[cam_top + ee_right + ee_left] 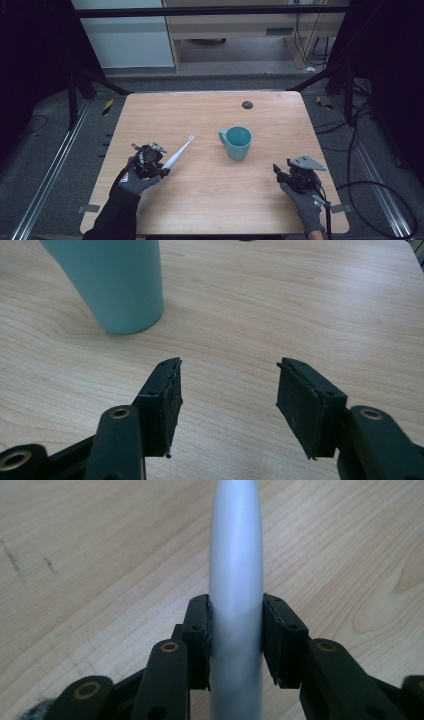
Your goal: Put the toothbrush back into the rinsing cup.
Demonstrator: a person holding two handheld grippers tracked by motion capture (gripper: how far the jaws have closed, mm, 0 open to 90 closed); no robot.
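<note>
We have the left gripper (159, 167) clamped on the thick handle of a white electric toothbrush (178, 152), pads pressed to both sides of it in the left gripper view (236, 605); the brush lies angled across the wooden table (210, 200), head pointing toward the teal mug (236, 142), which stands upright well apart from it, near the table's middle. Our right gripper (281, 172) rests at the table's near right edge with its jaws parted and nothing between them (227, 390).

What worries us most is the handle itself: it is smooth, rounded and tapering, so it could swivel or slide between flat pads once we lift it, and the long slim neck would then swing down. If we aim the brush at the mug, a drooping head could catch the rim and tip the mug, which narrows toward its base and looks light. A grip this far back also leaves most of the length unsupported.

The mug has a matte glazed look with a looped handle facing left. The tabletop is pale wood grain, smooth, with rounded corners and a small dark disc (247, 105) near the far edge
</note>
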